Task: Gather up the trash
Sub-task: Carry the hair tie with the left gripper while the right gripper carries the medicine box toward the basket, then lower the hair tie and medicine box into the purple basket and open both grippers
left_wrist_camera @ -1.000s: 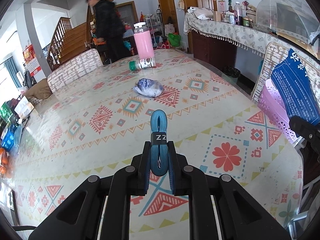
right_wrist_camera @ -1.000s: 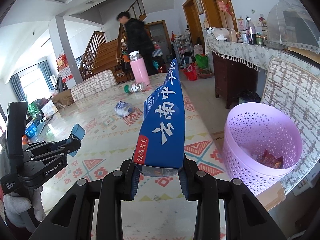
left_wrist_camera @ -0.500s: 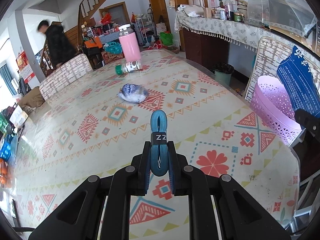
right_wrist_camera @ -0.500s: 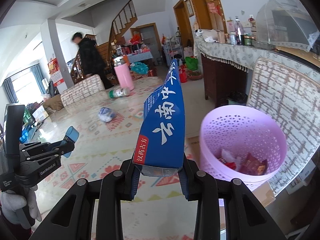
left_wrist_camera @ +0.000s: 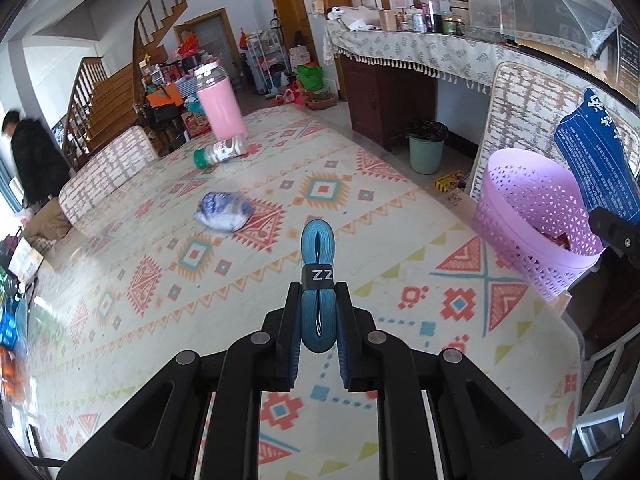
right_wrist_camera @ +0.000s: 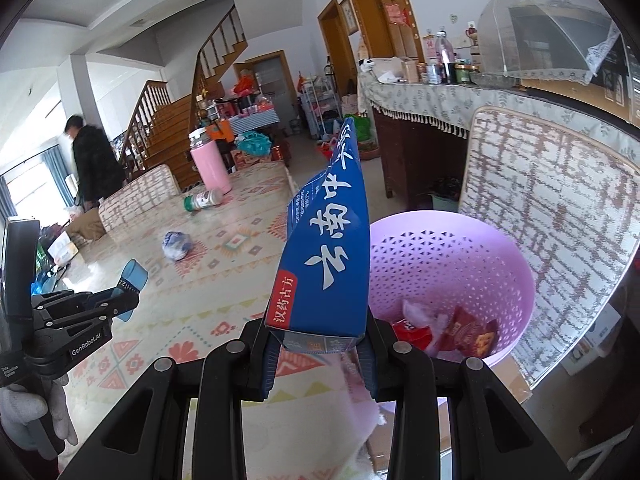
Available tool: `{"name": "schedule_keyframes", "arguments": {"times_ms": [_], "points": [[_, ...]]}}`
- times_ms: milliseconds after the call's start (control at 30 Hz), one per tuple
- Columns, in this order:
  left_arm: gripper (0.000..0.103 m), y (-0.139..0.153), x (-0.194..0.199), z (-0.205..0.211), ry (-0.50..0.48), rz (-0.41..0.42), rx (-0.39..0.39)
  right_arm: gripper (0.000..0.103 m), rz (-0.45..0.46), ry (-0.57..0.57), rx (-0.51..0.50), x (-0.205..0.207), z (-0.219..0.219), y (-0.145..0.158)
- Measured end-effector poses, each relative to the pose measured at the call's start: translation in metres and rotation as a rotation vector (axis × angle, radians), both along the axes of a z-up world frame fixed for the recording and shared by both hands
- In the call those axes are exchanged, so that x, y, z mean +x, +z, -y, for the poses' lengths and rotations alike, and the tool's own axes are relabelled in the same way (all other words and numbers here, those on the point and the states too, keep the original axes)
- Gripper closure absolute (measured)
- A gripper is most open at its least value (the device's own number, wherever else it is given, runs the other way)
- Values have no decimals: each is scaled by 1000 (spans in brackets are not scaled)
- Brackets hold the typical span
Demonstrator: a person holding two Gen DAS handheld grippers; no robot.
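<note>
My left gripper (left_wrist_camera: 317,328) is shut on a folded blue strap (left_wrist_camera: 317,280) with a black "ZZ" band, held above the patterned table (left_wrist_camera: 160,320). In the right wrist view that gripper (right_wrist_camera: 120,300) shows at the left. My right gripper (right_wrist_camera: 320,356) is shut on a long blue carton (right_wrist_camera: 328,256) with white characters, right beside the rim of a purple perforated basket (right_wrist_camera: 452,264). The basket (left_wrist_camera: 532,216) stands off the table's right edge and holds red wrappers (right_wrist_camera: 464,334). A crumpled blue-white bag (left_wrist_camera: 224,213) and a fallen green-capped bottle (left_wrist_camera: 220,152) lie farther along the table.
A pink flask (left_wrist_camera: 220,106) stands behind the fallen bottle. A patterned chair back (right_wrist_camera: 560,232) rises behind the basket, and a green bin (left_wrist_camera: 426,152) sits on the floor. A person in dark clothes (right_wrist_camera: 94,164) is near the stairs, far left.
Both grippers have swung right toward the basket, which now looms larger and shows its contents. The person has walked from the stairs toward the far left. Both grips are unchanged.
</note>
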State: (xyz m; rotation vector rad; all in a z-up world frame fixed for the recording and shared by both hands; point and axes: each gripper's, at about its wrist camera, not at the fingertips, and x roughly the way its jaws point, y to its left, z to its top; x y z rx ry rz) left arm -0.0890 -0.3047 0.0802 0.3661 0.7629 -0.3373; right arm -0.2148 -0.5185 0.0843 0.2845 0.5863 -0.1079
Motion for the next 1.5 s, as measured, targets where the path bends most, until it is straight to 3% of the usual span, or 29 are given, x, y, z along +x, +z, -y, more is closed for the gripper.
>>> {"name": "schedule_keyframes", "arguments": {"times_ms": [233, 467, 833, 1500], "points": [[89, 8, 7, 30, -59, -9, -2, 67, -1, -50, 20, -1, 29, 0], [89, 25, 21, 69, -160, -62, -73, 67, -18, -98, 18, -2, 56, -2], [89, 29, 22, 141, -270, -35, -92, 67, -38, -143, 45, -7, 85, -13], [89, 29, 16, 184, -310, 20, -76, 67, -31, -171, 73, -11, 116, -18]]}}
